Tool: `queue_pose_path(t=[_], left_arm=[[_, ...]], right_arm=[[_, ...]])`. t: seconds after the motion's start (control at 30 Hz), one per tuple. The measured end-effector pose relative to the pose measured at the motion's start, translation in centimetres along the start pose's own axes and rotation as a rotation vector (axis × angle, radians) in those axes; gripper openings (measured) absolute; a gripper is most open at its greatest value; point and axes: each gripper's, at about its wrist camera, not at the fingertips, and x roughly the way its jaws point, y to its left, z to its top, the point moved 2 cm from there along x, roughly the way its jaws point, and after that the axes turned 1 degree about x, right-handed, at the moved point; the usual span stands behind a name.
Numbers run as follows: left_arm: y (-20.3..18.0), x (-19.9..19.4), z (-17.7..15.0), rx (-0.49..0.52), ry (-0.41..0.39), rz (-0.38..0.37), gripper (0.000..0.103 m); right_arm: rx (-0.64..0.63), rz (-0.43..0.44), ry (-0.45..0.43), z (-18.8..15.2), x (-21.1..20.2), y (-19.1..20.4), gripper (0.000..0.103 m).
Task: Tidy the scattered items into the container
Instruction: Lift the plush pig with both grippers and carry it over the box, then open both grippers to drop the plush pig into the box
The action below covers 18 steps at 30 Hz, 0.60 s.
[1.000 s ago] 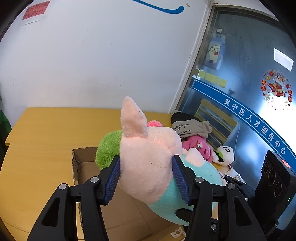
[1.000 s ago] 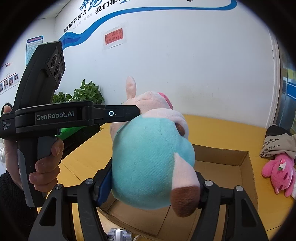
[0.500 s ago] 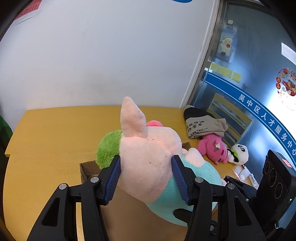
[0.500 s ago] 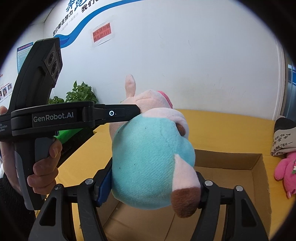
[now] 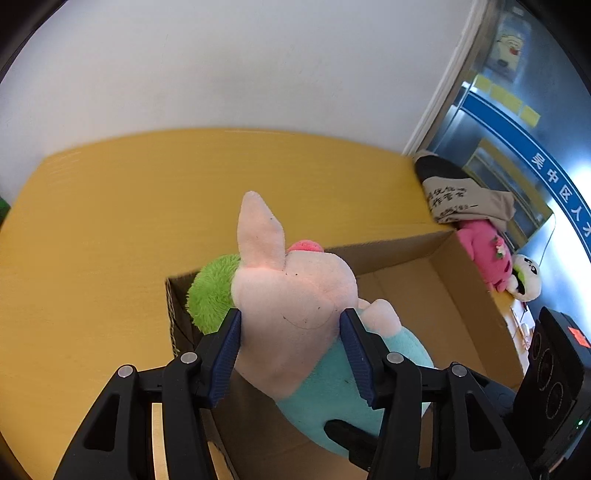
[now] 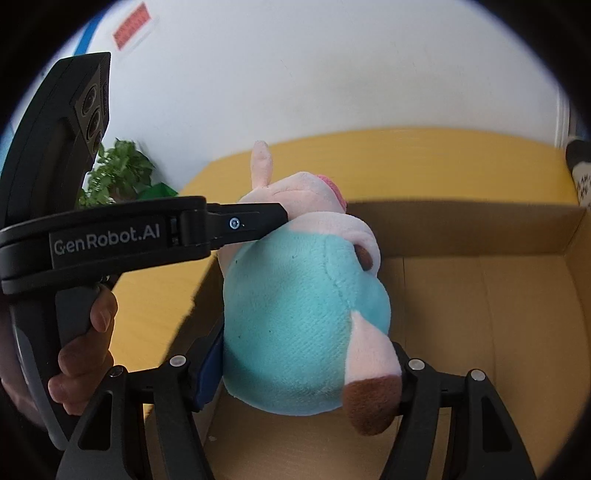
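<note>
Pink-headed, teal-bodied plush pig [image 5: 295, 314] hangs above the open brown cardboard box [image 5: 436, 258], long axis toward 12 o'clock. Left hand-held gripper [image 5: 291, 343] clamps its head; right hand-held gripper [image 6: 306, 354] clamps its body. Box floor lies directly below

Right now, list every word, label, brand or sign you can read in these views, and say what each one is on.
"GenRobot.AI": white brand lettering on the side of the left claw's black handle.
"吴中区人": white characters on the blue band across the glass door; the rest runs out of view.
Grey cloth on the table: black printed characters, too blurred to read.
Red sign on the wall: too small to read.
</note>
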Motion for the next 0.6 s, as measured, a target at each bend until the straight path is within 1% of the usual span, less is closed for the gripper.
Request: queue_pose_path(t=[0.1,0.17,0.2,0.23,0.3,0.33,0.4,0.47,0.5,0.53,0.6], left_arm=[[0.5,2.0,-1.2,0.010,0.048,0.026,0.056],[0.6,2.1,-1.3,0.004,0.039,0.020,0.056],[0.7,2.1,-1.3,-0.005,0.041,0.018,0.057],[0.8,2.1,-1.2,-0.015,0.044,0.019,0.061],[1.0,1.9,-1.1,-0.034,0.047,0.027,0.066],[1.1,1.6,-1.1,-0.054,0.045,0.030,0.068],[1.4,0.5,-1.1,-0.103,0.025,0.024,0.068],[1.3,-1.3,-1.1,-0.135,-0.018,0.020,0.069],[1.1,-2.3,-1.1,-0.141,-0.040,0.025,0.072],[0.8,-3.5,-1.1,-0.140,-0.065,0.032,0.078],[-0.1,-5.9,-1.6,-0.128,-0.109,0.052,0.084]], right_arm=[[0.034,-0.007,0.060,-1.3,2.0,-0.4,0.067],[0.044,-0.019,0.070,-1.7,2.3,-0.4,0.069],[0.050,-0.024,0.073,-1.6,2.3,-0.4,0.074],[0.049,-0.028,0.091,-1.6,2.5,-0.4,0.085],[0.009,-0.055,0.137,-2.1,2.8,0.2,0.091],[-0.023,-0.067,0.146,-2.5,2.5,0.7,0.091],[-0.029,-0.040,0.150,-3.1,1.5,0.9,0.091],[-0.013,-0.008,0.133,-3.2,-0.3,0.6,0.091],[-0.021,-0.009,0.116,-3.3,-1.3,0.6,0.091],[-0.031,-0.013,0.099,-3.4,-2.5,0.5,0.091],[-0.040,0.013,0.078,-3.9,-5.3,0.3,0.091]])
